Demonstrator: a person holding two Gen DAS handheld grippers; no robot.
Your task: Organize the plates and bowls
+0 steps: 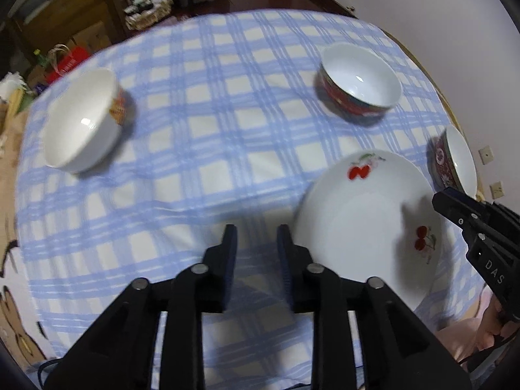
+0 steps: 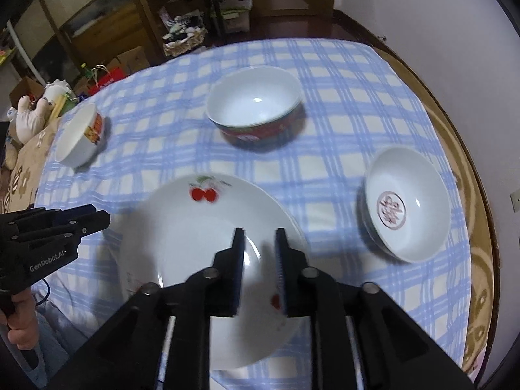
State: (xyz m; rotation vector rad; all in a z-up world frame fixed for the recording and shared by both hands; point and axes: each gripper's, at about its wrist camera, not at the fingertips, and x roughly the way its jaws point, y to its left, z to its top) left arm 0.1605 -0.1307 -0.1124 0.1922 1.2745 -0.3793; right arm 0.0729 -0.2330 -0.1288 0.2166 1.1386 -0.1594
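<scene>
Cherry plate (image 2: 208,260) lies under right tool (image 2: 259,237) (parted).

The cherry plate (image 2: 201,227) looked like glazed white ceramic, smooth and glossy, with printed red fruit. The red-banded bowl (image 2: 255,110), the bowl with the orange pattern (image 1: 81,120) and the bowl with a red emblem inside (image 2: 406,204) had the same shiny glaze, each catching a small highlight. The checked tablecloth (image 1: 211,113) was soft woven cloth, matt and slightly rumpled. The left gripper (image 1: 256,243) and right gripper (image 2: 259,247) were matt black plastic with dull metal pins. The shelving (image 2: 107,29) behind looked like varnished wood.
</scene>
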